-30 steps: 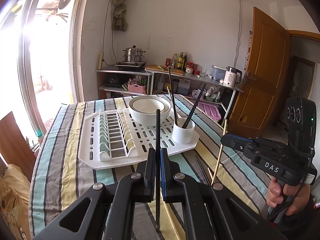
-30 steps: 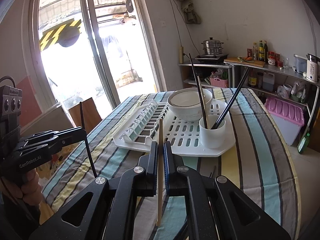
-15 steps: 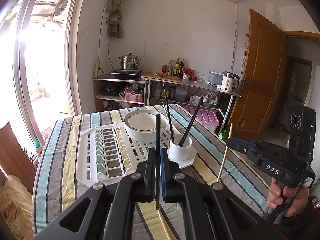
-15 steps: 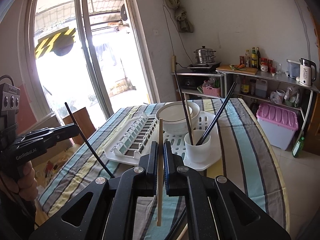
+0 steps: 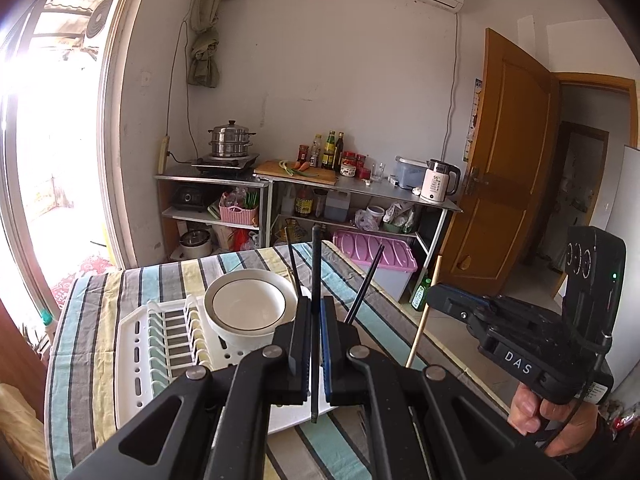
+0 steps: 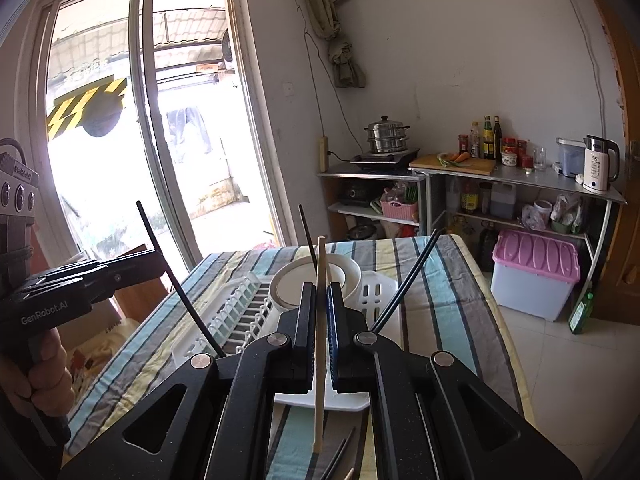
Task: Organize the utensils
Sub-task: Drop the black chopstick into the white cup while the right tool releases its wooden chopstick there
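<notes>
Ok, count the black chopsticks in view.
4 chopsticks: one in the left tongs, two standing on the rack, one lying on the tablecloth; more may hide behind the tongs.

My left gripper and right gripper hang above the striped table, air open around both. Ahead, the white drying rack fills the table's middle; the stacked bowls rise from it, and two black chopsticks lean out across the way just behind my fingers. Bare cloth runs along both sides of the rack.
</notes>
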`<state>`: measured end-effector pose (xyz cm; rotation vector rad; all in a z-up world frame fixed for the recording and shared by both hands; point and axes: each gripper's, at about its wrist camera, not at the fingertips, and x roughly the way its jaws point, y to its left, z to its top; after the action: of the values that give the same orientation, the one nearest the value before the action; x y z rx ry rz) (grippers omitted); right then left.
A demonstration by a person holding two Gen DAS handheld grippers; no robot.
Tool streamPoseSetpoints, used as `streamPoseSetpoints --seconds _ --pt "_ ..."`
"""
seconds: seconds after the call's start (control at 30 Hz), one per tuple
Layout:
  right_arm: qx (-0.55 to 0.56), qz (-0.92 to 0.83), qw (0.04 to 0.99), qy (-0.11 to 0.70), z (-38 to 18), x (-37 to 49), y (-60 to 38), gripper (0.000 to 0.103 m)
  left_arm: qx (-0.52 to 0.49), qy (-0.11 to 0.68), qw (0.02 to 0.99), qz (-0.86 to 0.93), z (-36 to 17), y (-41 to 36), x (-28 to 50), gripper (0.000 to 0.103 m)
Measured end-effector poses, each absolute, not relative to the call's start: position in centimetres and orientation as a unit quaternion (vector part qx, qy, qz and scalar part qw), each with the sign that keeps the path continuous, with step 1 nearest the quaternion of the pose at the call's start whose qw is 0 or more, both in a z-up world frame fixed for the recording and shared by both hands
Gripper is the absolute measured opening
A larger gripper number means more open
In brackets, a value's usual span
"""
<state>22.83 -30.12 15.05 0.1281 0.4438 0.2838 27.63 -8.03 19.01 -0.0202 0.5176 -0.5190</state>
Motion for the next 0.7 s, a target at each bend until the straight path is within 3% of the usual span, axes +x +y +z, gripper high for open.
streamPoseSetpoints --seconds 0.33,0.7 --pt "0.074 0.13 0.966 0.211 15.9 27.0 -31.2 0.005 -0.013 0.242 0.932 -0.27 20.2 -11.2 32.3 0.004" --pt "0.085 0.124 0.966 0.209 15.3 30.9 -32.2 0.005 -0.016 0.265 0.925 -0.27 17.5 -12.7 37.1 0.004"
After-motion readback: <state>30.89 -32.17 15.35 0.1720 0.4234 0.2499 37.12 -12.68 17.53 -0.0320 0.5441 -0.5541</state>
